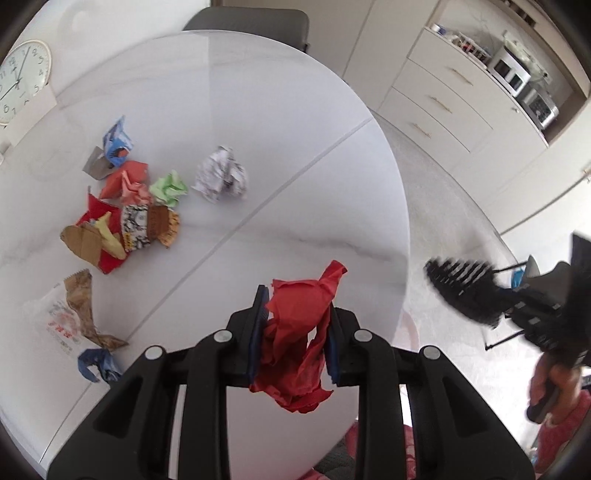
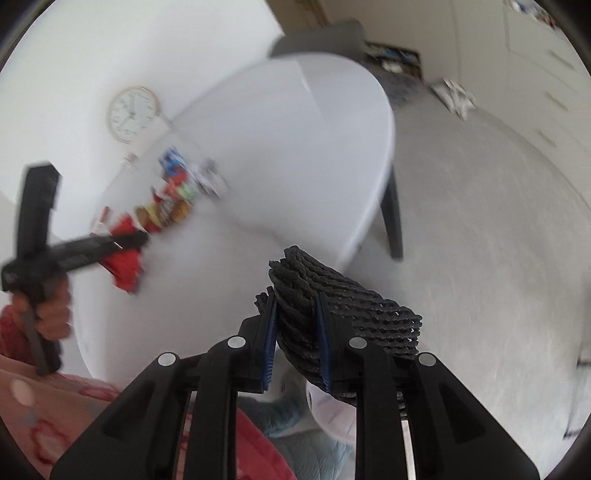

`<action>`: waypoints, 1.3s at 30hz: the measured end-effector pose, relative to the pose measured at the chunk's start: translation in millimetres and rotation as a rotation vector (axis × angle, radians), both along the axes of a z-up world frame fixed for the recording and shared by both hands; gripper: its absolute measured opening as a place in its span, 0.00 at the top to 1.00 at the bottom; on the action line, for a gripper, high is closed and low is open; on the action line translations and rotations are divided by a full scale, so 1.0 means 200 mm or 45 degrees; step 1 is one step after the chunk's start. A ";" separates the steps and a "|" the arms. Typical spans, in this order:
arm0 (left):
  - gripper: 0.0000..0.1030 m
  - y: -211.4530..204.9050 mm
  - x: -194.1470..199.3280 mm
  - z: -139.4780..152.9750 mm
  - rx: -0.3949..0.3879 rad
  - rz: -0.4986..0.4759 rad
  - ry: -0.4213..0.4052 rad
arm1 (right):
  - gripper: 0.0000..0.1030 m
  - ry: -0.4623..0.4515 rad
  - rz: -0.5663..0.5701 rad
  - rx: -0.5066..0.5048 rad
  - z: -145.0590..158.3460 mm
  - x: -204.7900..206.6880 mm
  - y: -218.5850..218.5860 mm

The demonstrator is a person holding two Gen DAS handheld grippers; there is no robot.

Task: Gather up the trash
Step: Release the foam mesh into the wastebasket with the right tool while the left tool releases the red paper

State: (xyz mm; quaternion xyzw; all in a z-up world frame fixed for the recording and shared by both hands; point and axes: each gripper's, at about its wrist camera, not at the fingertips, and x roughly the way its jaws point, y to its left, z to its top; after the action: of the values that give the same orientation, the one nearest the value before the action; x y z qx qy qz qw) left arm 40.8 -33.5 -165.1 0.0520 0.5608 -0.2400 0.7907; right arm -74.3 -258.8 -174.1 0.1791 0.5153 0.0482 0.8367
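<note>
In the left wrist view my left gripper [image 1: 297, 302] is shut on a crumpled red paper [image 1: 295, 354], held just above the near part of the round white table [image 1: 280, 92]. More trash lies on the table to the left: a heap of coloured wrappers [image 1: 125, 218], a crumpled white paper ball [image 1: 221, 173], a brown and white wrapper [image 1: 74, 314] and a blue scrap [image 1: 96, 363]. My right gripper [image 2: 295, 295] is shut on a black mesh bag [image 2: 351, 306], off the table's edge over the floor. The left wrist view shows that black mesh bag [image 1: 458, 284] at the right.
A grey chair [image 1: 251, 18] stands at the table's far side and a clock [image 1: 22, 81] leans on the wall at the left. Drawers and a shelf with appliances [image 1: 443, 96] line the right wall. A dark table leg [image 2: 393, 214] stands on pale carpet [image 2: 480, 240].
</note>
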 end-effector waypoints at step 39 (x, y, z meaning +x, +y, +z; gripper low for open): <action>0.08 -0.87 -0.75 -0.10 0.114 -0.658 0.026 | 0.03 0.117 -0.552 -0.351 0.10 -0.67 -0.35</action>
State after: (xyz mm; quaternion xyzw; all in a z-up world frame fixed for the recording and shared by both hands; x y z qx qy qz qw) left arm -110.1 -208.0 -185.5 0.2261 0.5468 -0.4095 0.6944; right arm -208.3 -328.4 -153.9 0.1715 0.5041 -0.2110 0.8197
